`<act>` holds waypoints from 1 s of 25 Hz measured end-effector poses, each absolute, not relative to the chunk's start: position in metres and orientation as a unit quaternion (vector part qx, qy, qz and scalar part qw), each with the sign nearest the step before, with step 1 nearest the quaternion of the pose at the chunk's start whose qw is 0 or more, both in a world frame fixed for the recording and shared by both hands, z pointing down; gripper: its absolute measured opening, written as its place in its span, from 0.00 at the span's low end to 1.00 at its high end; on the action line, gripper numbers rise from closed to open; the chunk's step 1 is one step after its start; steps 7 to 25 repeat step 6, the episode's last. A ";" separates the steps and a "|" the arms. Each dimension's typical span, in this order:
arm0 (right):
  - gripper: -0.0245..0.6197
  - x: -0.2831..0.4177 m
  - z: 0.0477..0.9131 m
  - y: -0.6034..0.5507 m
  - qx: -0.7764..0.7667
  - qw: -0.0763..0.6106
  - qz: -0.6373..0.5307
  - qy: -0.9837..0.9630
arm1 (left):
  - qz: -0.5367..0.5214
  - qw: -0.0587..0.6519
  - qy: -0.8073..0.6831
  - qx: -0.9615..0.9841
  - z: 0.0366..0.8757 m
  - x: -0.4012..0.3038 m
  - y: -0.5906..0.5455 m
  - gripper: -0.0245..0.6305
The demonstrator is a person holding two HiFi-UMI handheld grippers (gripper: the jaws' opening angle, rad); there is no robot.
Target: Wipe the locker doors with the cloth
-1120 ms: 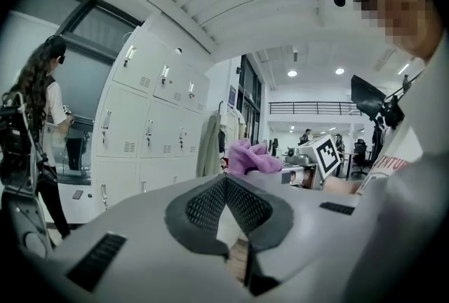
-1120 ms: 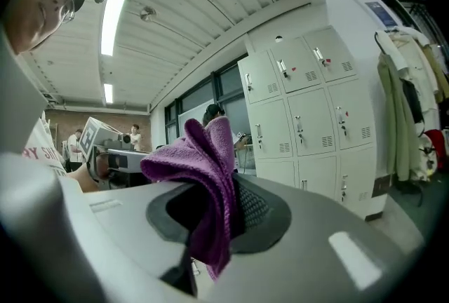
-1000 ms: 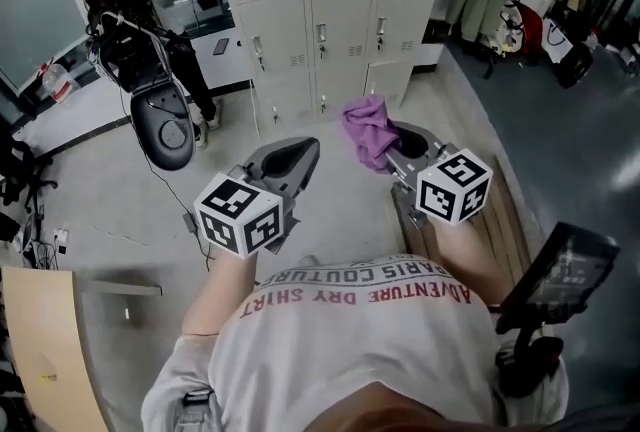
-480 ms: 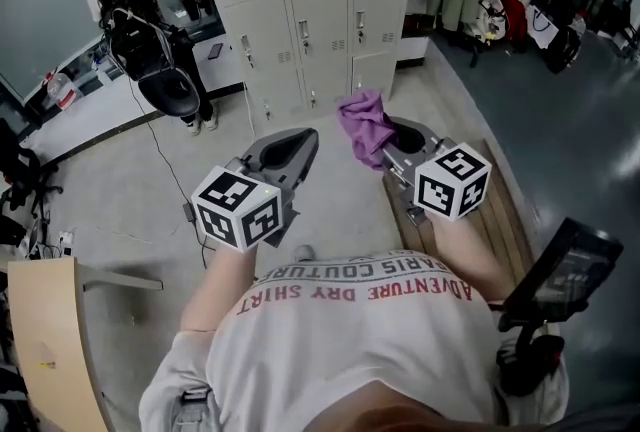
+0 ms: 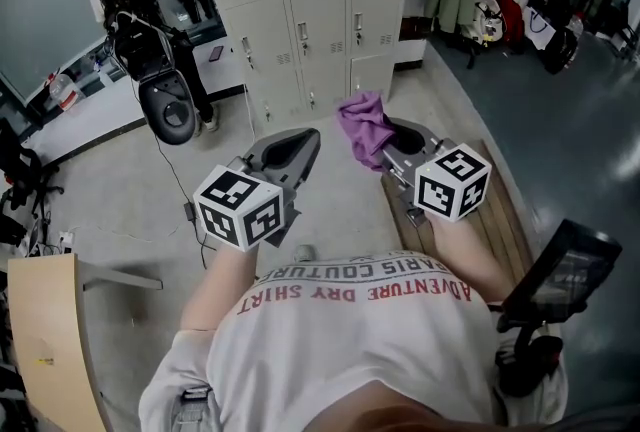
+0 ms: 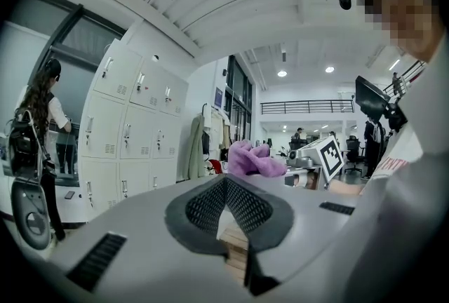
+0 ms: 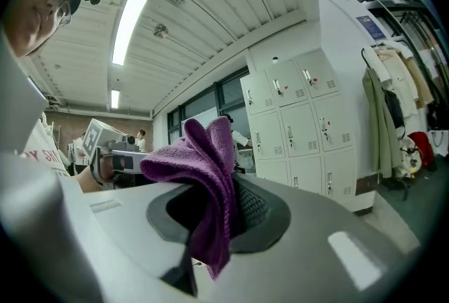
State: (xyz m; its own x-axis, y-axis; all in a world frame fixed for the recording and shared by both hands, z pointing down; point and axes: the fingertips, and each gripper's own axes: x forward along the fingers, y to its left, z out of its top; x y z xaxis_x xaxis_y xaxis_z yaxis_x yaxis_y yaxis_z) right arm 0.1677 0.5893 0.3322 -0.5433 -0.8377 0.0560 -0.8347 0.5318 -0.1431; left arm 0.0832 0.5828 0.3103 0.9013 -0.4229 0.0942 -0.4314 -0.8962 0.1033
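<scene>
Ahead of me, well apart from both tongs, stand the grey locker doors (image 5: 320,10), all closed; my right gripper (image 5: 392,142) is clamped on the purple cloth (image 5: 365,125), which sits bunched between the pads; its long axis runs up through the jaws, the fuller end rising and pointing toward the lockers, a thin tail hanging below; my left gripper (image 5: 300,148), beside it, has its jaws together on nothing; a wooden bench (image 5: 505,220) lies under my right arm.

White short-sleeved T-shirt (image 5: 370,350) (red printed lettering).
</scene>
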 end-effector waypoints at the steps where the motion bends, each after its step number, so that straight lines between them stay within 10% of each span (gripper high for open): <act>1: 0.15 0.167 0.331 0.590 -0.478 0.009 -0.076 0.875 | 0.035 0.061 -0.219 0.973 0.309 0.083 0.584 0.04; 25: 0.15 0.167 0.323 0.595 -0.476 0.009 -0.078 0.876 | 0.036 0.061 -0.220 0.973 0.301 0.083 0.589 0.04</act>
